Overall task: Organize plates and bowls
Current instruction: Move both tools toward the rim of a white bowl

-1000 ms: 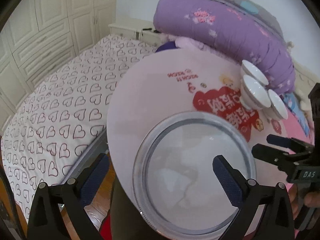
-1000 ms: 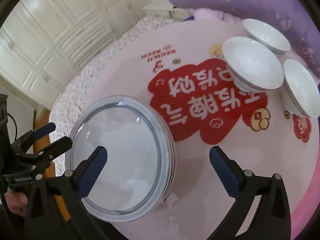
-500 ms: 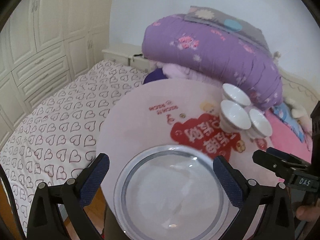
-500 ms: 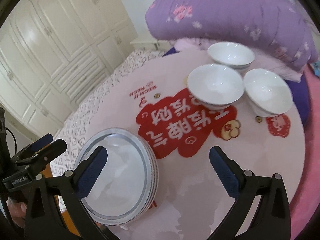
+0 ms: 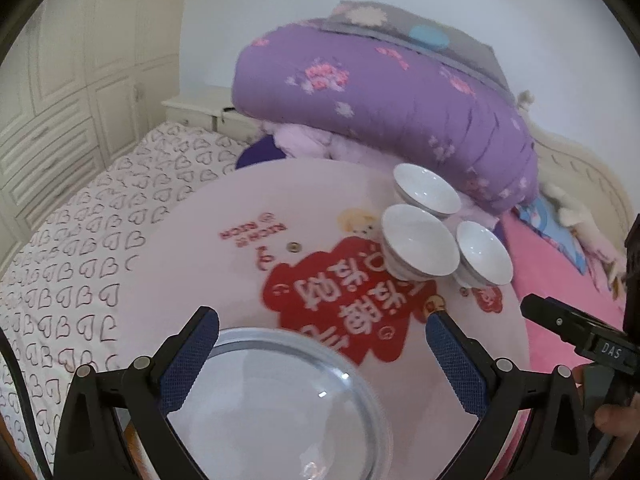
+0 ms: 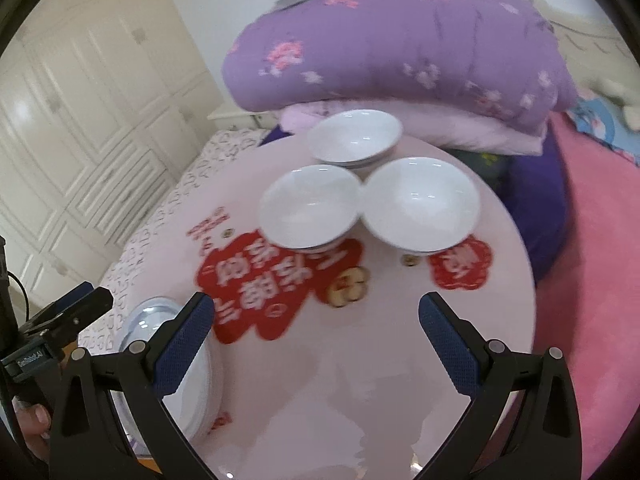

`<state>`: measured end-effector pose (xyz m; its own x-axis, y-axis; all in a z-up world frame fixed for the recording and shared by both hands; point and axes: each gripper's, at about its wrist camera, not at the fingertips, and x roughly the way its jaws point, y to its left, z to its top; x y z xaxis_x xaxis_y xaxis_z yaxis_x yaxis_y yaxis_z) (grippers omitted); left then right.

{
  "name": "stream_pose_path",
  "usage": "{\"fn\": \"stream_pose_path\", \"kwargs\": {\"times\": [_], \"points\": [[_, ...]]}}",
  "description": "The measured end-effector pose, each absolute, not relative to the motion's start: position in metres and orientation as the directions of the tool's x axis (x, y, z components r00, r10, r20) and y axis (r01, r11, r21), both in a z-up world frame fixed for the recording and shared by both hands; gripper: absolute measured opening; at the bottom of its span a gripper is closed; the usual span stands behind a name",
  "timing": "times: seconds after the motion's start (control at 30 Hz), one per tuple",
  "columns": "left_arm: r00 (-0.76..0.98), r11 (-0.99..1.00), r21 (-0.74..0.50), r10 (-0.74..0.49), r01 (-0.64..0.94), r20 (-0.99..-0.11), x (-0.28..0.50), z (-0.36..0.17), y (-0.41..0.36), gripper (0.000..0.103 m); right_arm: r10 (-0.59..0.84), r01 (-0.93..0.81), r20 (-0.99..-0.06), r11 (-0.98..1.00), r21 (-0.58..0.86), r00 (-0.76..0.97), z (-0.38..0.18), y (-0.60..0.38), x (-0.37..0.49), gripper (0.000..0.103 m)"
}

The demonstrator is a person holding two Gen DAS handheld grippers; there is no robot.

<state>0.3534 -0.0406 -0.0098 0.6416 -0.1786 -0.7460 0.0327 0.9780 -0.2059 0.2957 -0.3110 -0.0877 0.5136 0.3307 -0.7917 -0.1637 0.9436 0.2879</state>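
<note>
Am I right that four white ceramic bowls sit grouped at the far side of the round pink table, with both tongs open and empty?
Not quite: there are three white ceramic bowls, not four, as the right wrist view shows clearly. The rest holds: they sit grouped at the far side of the round pink table, and both the left tongs and right tongs are open and empty.

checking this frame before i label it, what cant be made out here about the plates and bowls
- Plate stack: the count. Left wrist view shows it from above, the near edge cut off by the frame; in the right wrist view a finger covers it.
- Bowls: whether any are nested; motion blur smears the rims in the right wrist view.
- Red print on the table: upside down and blurred.
- Both pairs of jaws stand wide apart, holding nothing.
</note>
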Motion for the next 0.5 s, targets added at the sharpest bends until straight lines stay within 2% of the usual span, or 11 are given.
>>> {"fn": "stream_pose_path", "kwargs": {"times": [0.5], "points": [[0.561, 0.974, -0.216, -0.216, 0.067, -0.799, 0.458, -0.046, -0.098, 0.102, 0.346, -0.119, -0.807, 0.936, 0.331, 0.478, -0.102, -0.344, 0.339, 0.103]]}}
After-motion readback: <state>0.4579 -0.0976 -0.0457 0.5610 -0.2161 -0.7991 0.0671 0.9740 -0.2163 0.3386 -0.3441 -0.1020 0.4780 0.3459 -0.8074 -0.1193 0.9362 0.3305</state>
